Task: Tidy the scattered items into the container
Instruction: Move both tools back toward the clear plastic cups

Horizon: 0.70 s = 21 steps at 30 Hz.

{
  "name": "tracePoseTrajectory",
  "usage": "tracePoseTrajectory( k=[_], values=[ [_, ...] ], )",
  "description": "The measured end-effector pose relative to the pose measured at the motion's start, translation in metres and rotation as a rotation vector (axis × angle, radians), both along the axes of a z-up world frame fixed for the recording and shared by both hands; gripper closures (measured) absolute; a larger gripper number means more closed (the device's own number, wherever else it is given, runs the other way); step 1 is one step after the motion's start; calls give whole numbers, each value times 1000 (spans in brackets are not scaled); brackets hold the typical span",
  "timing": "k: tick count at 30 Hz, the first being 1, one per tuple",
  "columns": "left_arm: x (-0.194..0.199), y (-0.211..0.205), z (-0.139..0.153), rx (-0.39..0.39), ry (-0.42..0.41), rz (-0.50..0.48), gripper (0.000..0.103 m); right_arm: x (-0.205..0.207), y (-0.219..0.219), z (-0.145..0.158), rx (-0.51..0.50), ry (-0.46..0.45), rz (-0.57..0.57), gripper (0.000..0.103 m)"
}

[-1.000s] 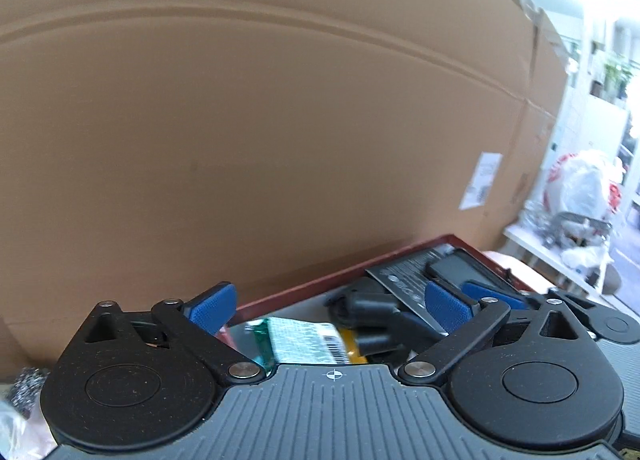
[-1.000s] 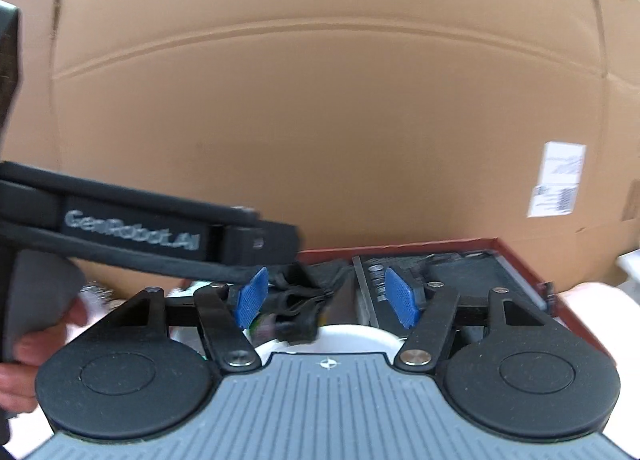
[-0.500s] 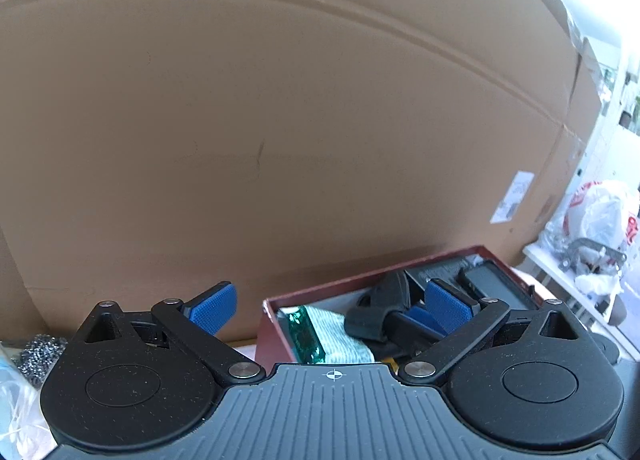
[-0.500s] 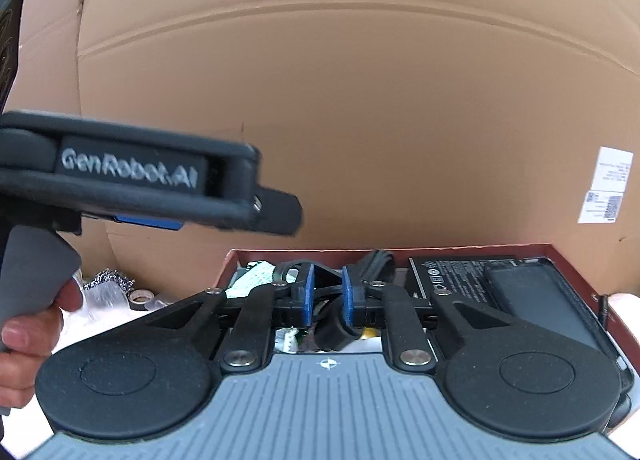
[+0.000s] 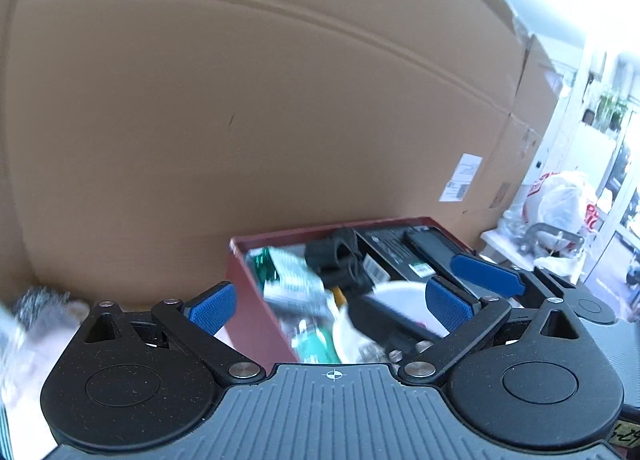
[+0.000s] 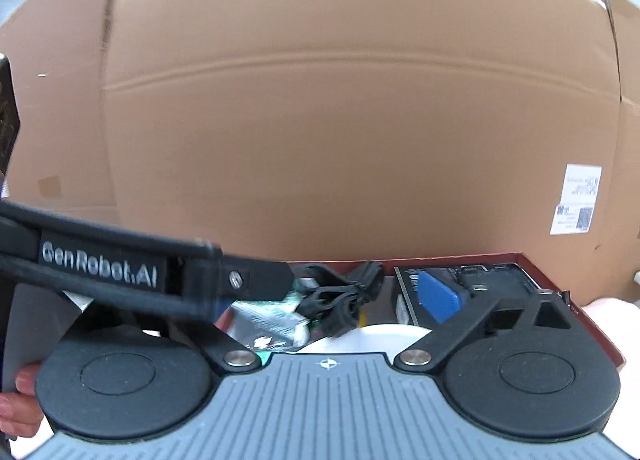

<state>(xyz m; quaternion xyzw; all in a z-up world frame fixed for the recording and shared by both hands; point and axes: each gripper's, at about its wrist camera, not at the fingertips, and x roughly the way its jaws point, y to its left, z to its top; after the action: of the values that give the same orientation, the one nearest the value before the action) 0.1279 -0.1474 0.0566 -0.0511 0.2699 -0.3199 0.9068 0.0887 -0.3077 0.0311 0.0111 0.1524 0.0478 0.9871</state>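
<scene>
Currently, the task is looking well advanced: the red container (image 5: 256,324) is sitting in the lower centre of the left wrist view and is already holding a green-and-white packet (image 5: 292,280), a bundled black cable (image 5: 340,264), a flat black box (image 5: 396,248) and a white round object (image 5: 384,300). The left gripper (image 5: 328,306) is standing wide apart with nothing between its blue pads (image 5: 212,308), hovering at the container's near left corner. The right gripper (image 6: 328,300) is also spread wide and carrying nothing; one blue pad (image 6: 438,296) is showing over the flat black box, while the other is hidden behind the left tool's black body. At the lower left edge of the left wrist view, a grey steel-wool scourer (image 5: 40,302) is lying outside the container, blurred, among pale clutter that cannot be identified. Judging from this, at least that item is remaining to be collected.
</scene>
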Motion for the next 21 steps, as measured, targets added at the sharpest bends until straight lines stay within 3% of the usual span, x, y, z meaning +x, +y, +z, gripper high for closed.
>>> tracePoseTrajectory(
  k=[6, 11, 17, 21],
  values=[
    [-52, 46, -21, -51, 26, 98, 0, -32, 40, -13, -61, 9, 84, 1],
    [-79, 90, -44, -109, 104, 191, 0, -62, 82, -25, -85, 35, 169, 1],
    [-95, 139, -53, -50, 111, 307, 0, -78, 128, -42, -119, 64, 267, 0],
    [-98, 172, -55, -54, 112, 353, 0, -92, 156, -42, -146, 50, 305, 0]
  ],
)
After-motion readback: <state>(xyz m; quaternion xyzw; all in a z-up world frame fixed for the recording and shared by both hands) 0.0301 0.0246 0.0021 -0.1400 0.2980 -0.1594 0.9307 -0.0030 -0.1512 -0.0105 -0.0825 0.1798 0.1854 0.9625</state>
